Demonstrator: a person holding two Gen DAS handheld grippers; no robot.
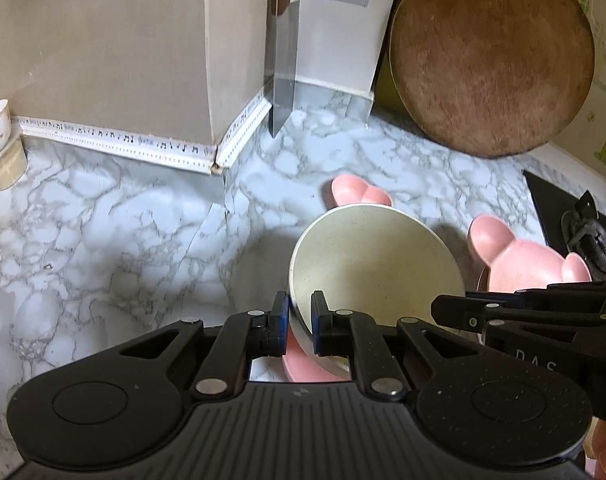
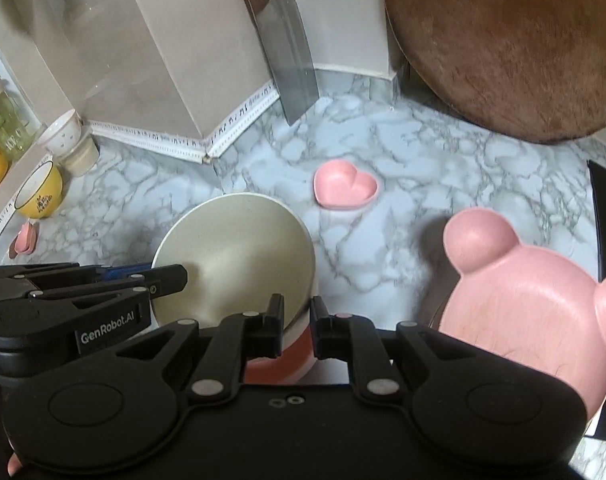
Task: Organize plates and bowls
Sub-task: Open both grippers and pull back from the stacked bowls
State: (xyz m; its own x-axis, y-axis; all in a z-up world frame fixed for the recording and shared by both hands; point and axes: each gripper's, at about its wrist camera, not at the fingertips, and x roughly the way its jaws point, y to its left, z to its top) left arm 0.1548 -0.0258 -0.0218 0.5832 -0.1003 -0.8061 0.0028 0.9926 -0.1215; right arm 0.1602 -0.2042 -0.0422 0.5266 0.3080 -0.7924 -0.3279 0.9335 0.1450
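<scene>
Near the middle of the marble counter (image 1: 103, 220), both grippers pinch opposite rims of the cream bowl (image 1: 375, 260), left gripper (image 1: 299, 312) and right gripper (image 2: 297, 320) nearly closed; it looks rigid, smooth, likely breakable, best gripped at the rim.

Table (image 2: 403, 240): marble-patterned, grey-veined white.
Resting on it: pink heart dish (image 2: 346, 185); yellow bowl (image 2: 39, 194); small white bowl (image 2: 61, 134) upon a beige cup (image 2: 81, 156); round wooden board (image 1: 491, 56) leaned at back.

"GenRobot.AI" on left tool (image 2: 159, 280); "DAS" on right tool (image 1: 447, 312)
</scene>
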